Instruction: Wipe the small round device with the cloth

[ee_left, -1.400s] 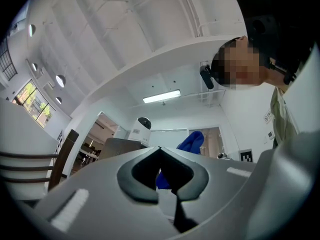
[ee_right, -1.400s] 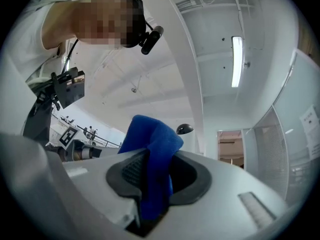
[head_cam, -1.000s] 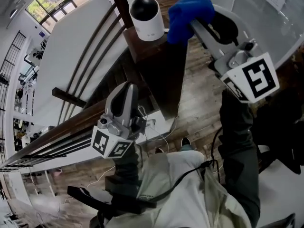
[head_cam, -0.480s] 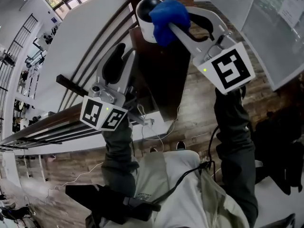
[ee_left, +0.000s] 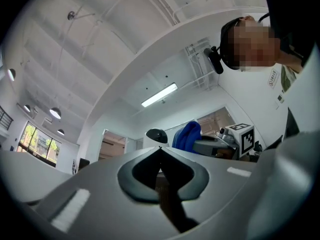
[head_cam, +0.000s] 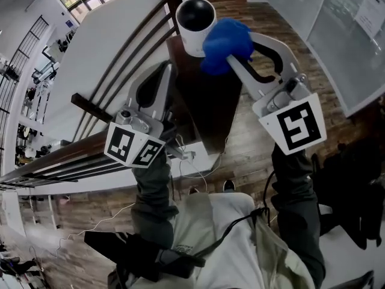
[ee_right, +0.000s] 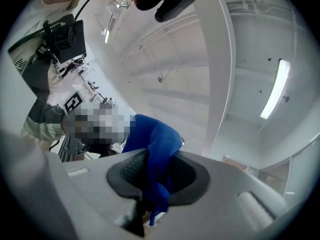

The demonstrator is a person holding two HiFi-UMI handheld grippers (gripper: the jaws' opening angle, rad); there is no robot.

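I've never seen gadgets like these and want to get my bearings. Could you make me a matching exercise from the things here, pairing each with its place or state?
Things:
1. small round white device with a black domed top
2. fluffy blue cloth
3. left gripper
4. right gripper

Places or states:
A. jaws shut on the cloth
B. stands on the dark brown wooden stand
C. nothing between its jaws
D. bunched at the device's side

Pairs: 1-B, 2-D, 3-C, 4-A.
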